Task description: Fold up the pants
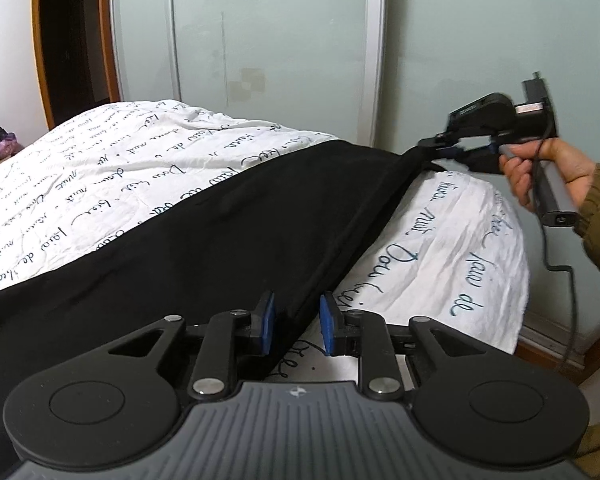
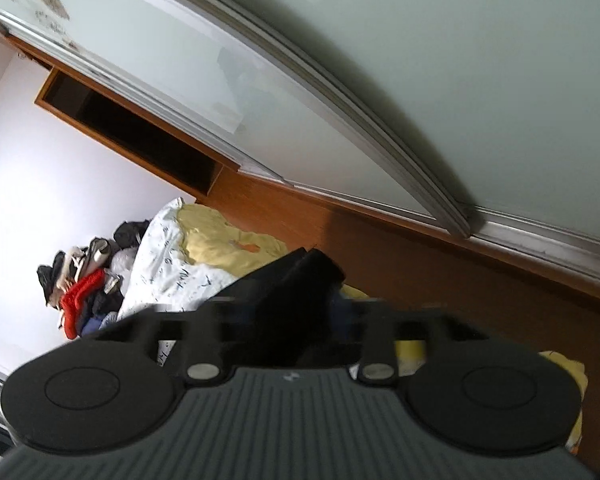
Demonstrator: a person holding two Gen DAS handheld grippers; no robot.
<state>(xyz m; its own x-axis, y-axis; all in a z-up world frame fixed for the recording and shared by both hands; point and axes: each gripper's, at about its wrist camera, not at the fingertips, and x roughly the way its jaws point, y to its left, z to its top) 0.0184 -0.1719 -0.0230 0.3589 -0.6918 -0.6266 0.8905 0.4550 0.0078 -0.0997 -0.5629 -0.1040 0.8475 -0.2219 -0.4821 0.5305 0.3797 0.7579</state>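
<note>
The black pants (image 1: 204, 232) lie spread across the bed's white quilt with black script (image 1: 100, 184). My left gripper (image 1: 298, 322) is open, its blue pads on either side of the pants' near edge, not clamped. My right gripper (image 1: 446, 148) shows at the far right of the left wrist view, shut on the pants' far corner and lifting it off the quilt. In the right wrist view the black cloth (image 2: 296, 296) bunches up between the blurred fingers of my right gripper (image 2: 300, 320).
Pale green sliding wardrobe doors (image 1: 284, 48) stand behind the bed. A wooden door frame (image 1: 40, 60) is at the left. A pile of clothes (image 2: 84, 292) lies at the bed's far end. A yellow sheet (image 2: 220, 248) shows under the quilt.
</note>
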